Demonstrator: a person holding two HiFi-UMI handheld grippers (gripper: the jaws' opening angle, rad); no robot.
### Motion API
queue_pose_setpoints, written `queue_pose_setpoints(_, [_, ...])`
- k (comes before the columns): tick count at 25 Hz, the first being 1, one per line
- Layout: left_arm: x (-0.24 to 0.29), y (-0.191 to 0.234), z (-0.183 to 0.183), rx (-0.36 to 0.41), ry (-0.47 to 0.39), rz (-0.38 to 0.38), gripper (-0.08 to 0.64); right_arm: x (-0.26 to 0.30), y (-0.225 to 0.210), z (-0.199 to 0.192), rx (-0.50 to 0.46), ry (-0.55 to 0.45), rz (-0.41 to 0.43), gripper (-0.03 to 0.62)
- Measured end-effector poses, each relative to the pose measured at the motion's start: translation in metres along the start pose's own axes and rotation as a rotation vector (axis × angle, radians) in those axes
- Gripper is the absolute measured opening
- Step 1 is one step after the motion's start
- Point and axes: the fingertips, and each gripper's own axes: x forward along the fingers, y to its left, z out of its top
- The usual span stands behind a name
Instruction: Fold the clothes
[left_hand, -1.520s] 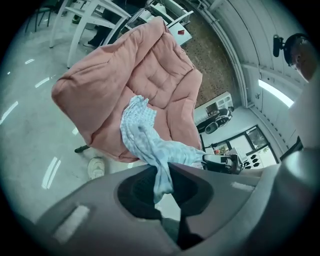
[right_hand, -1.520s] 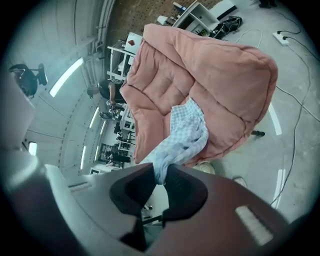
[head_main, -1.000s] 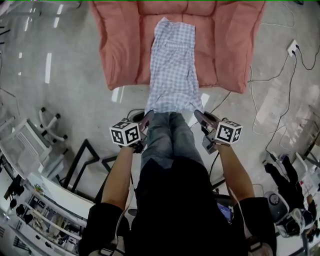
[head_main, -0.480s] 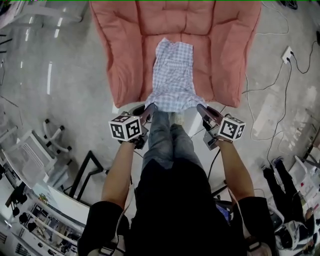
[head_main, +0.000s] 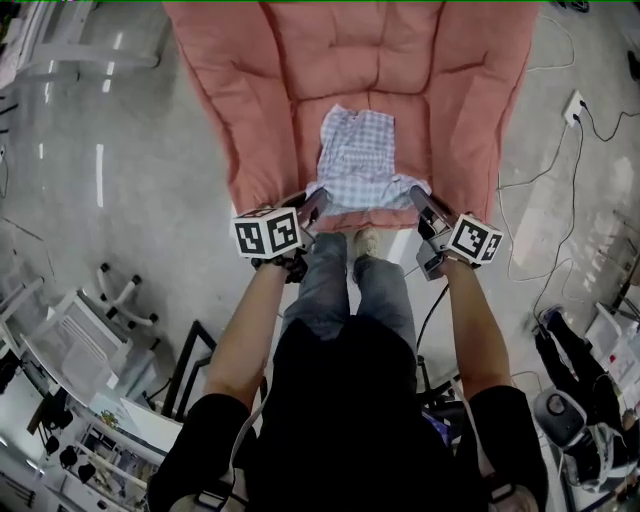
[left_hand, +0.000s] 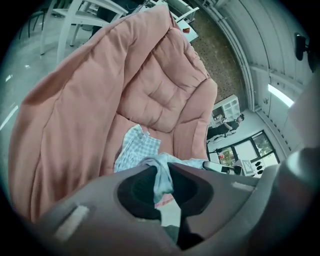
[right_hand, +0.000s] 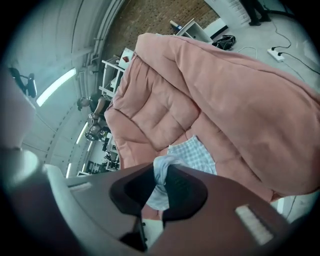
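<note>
- Head view: the checked garment (head_main: 358, 160) is seen lying on the pink quilted cushion (head_main: 250, 90), over the middle of the cushion's near half.
- The garment's near hem is raised off the cushion and stretched left to right between the two grippers.
- The left gripper (head_main: 314, 203) is pressed shut on the left corner of that hem. In the left gripper view a bunch of pale checked fabric is seen clamped between its jaws.
- The right gripper (head_main: 420, 200) is clamped on the right corner in the same way (a fold of fabric is squeezed between its jaws in the right gripper view).
- The garment's long axis runs near to far, from the held hem to the free far edge, which rests flat on the cushion straight ahead of both grippers.
- The grippers are held level with each other, so neither hand is nearer to the far edge and the hem lies square across the axis.
- The step in hand is judged to be a fold of the near hem over onto the far edge.
- For that, both corners would need to be carried evenly away from the person. A lead by either hand could be expected to skew the fold.
</note>
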Motion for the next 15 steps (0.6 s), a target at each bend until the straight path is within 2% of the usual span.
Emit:
queue_pose_setpoints(5, [0.024, 0.011, 0.033, 0.003, 0.011, 0.024, 0.038, 0.027, -0.01, 0.027, 0.039, -0.039, -0.016, 0.041])
queue_pose_setpoints(15, [0.063, 0.037, 0.076, -0.04, -0.087, 0.082, 0.038, 0.08, -0.033, 0.065, 0.04, -0.059, -0.016, 0.043])
